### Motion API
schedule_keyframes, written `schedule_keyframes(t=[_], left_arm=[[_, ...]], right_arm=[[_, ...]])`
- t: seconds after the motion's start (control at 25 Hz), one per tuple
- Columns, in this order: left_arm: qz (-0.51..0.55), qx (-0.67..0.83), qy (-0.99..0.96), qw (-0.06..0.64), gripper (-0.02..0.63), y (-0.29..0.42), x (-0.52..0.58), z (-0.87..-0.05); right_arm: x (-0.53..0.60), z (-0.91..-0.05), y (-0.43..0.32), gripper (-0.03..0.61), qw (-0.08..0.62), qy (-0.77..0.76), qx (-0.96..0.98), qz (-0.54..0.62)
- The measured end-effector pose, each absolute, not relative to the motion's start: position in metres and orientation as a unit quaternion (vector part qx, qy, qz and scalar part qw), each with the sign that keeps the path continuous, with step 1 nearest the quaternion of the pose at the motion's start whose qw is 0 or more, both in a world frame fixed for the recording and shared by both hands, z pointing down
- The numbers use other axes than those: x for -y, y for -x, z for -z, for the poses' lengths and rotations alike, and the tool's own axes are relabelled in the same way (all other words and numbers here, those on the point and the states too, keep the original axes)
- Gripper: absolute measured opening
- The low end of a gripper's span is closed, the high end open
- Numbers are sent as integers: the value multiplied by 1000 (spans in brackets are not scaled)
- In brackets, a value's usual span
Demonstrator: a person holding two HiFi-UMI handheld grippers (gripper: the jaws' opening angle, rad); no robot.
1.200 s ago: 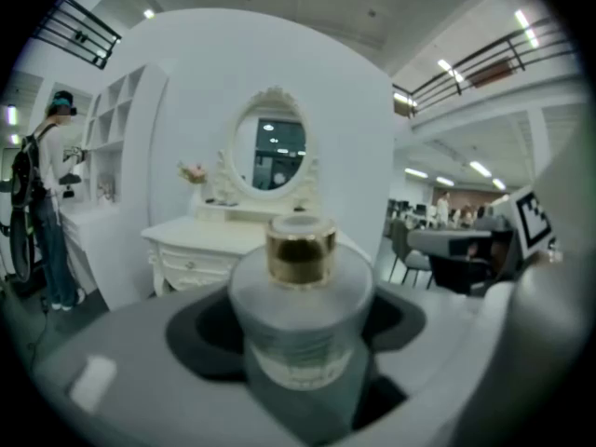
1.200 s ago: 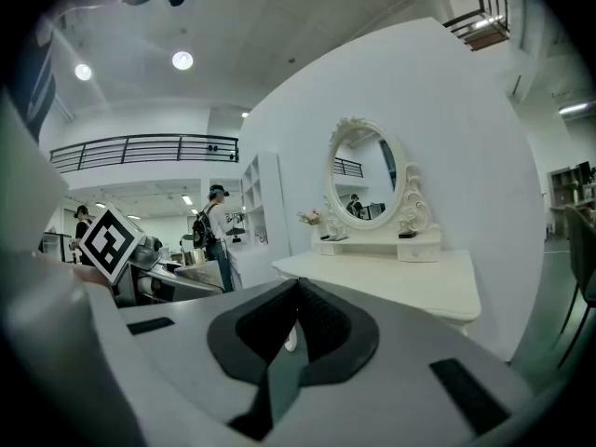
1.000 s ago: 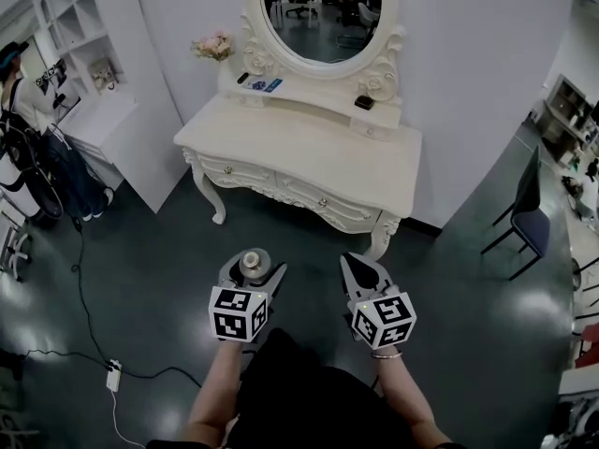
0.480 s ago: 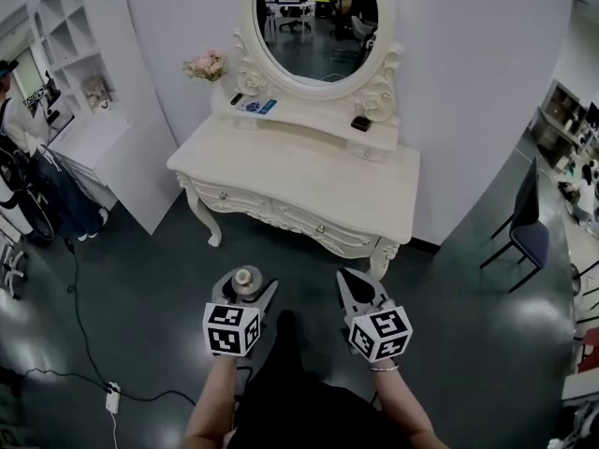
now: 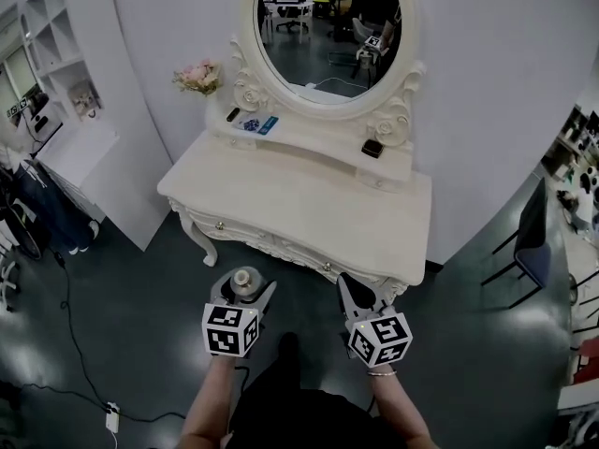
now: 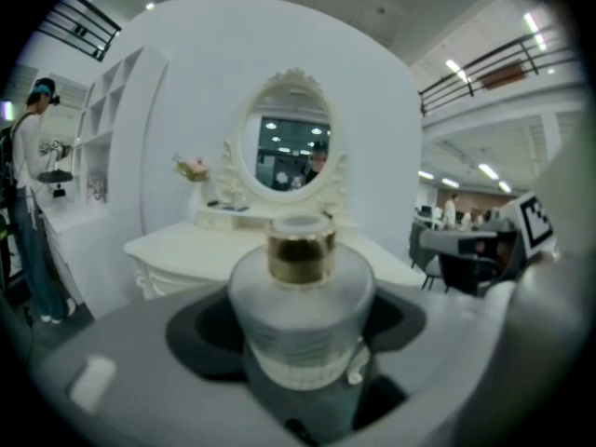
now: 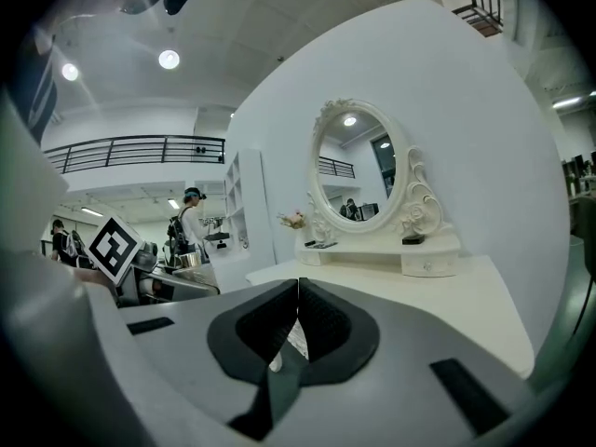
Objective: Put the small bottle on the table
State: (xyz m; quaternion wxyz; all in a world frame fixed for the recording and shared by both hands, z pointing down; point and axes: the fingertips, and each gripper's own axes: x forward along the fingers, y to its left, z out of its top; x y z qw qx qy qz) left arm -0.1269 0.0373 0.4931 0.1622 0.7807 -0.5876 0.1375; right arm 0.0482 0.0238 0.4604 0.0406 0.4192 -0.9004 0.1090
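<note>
A small frosted-glass bottle (image 6: 300,315) with a gold collar and pale cap stands upright between the jaws of my left gripper (image 6: 300,343), which is shut on it. From the head view the bottle (image 5: 246,282) shows from above, over the dark floor just short of the dressing table's front edge. My left gripper (image 5: 243,293) holds it there. My right gripper (image 5: 357,296) is beside it, level with it, jaws shut with nothing between them (image 7: 297,319). The cream dressing table (image 5: 309,204) with carved legs lies straight ahead.
An oval mirror (image 5: 326,28) rises at the table's back over a raised shelf with a blue card (image 5: 269,124) and a dark box (image 5: 372,148). Pink flowers (image 5: 198,77) stand at its left end. White shelving (image 5: 56,92) stands left, a chair (image 5: 538,223) right, a cable (image 5: 70,325) on the floor.
Both grippers and the bottle have come closer to the dressing table; the table now fills more of the head view. The grip on the bottle is the same.
</note>
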Motion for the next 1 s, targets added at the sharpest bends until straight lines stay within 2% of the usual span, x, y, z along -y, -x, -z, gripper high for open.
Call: schedule_keyframes(t=[0.52, 1.0], left_arm=[[-148, 551, -805, 161, 341, 158, 90, -497], [-158, 515, -828, 156, 341, 148, 163, -501]], right_arm=[[87, -464, -20, 5, 50, -462, 878, -116], [137, -466, -18, 5, 56, -492, 861, -118]])
